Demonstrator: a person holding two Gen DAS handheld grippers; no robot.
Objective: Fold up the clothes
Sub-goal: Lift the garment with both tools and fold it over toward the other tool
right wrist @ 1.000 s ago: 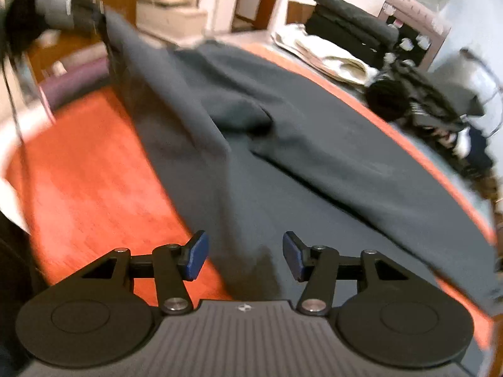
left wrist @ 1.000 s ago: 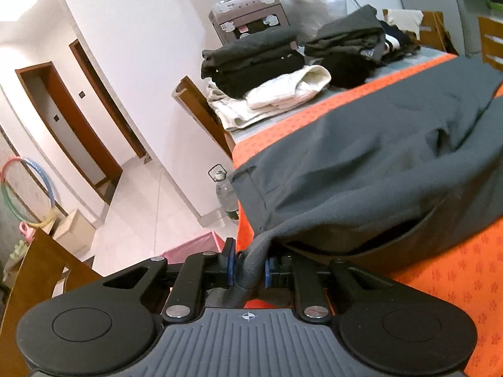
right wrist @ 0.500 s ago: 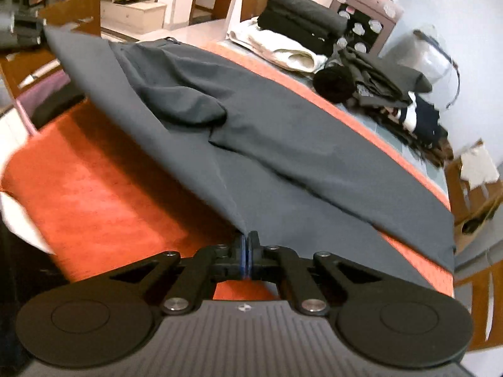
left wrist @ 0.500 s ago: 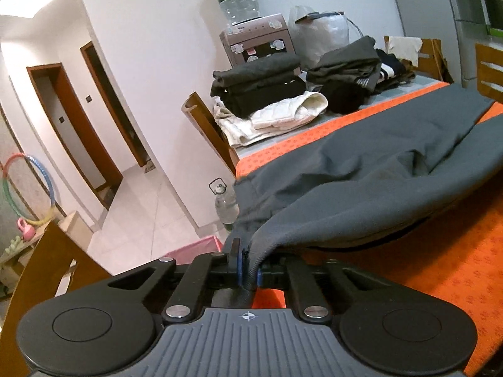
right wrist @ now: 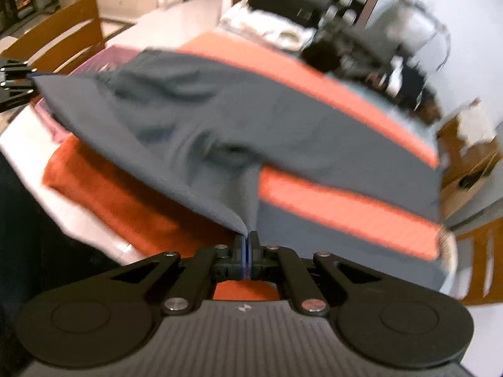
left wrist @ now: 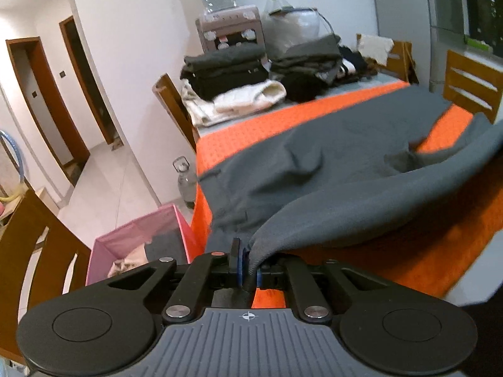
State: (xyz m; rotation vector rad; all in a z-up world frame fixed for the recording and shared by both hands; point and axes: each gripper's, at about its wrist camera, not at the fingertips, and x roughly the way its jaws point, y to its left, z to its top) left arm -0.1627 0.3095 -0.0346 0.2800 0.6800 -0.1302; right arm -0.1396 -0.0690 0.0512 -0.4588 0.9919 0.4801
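Note:
Dark grey trousers (left wrist: 330,169) lie across the orange-covered table (left wrist: 257,125). My left gripper (left wrist: 248,267) is shut on one corner of their near edge, which rises off the cloth. In the right wrist view the same grey trousers (right wrist: 220,125) stretch from my right gripper (right wrist: 246,251), shut on another point of that edge, to the left gripper (right wrist: 15,81) at the far left. The held edge hangs taut between the two, lifted above the orange cloth (right wrist: 125,194). This view is blurred.
Stacks of folded dark and white clothes (left wrist: 232,84) sit at the table's far end by a water dispenser (left wrist: 229,28). A pink basket (left wrist: 138,245) and a bottle (left wrist: 185,182) stand on the floor at left. Wooden chairs (left wrist: 176,106) flank the table.
My right gripper shut on the trousers' edge and rose with it. The left gripper also lifted its corner, so the near edge now hangs above the orange cloth.

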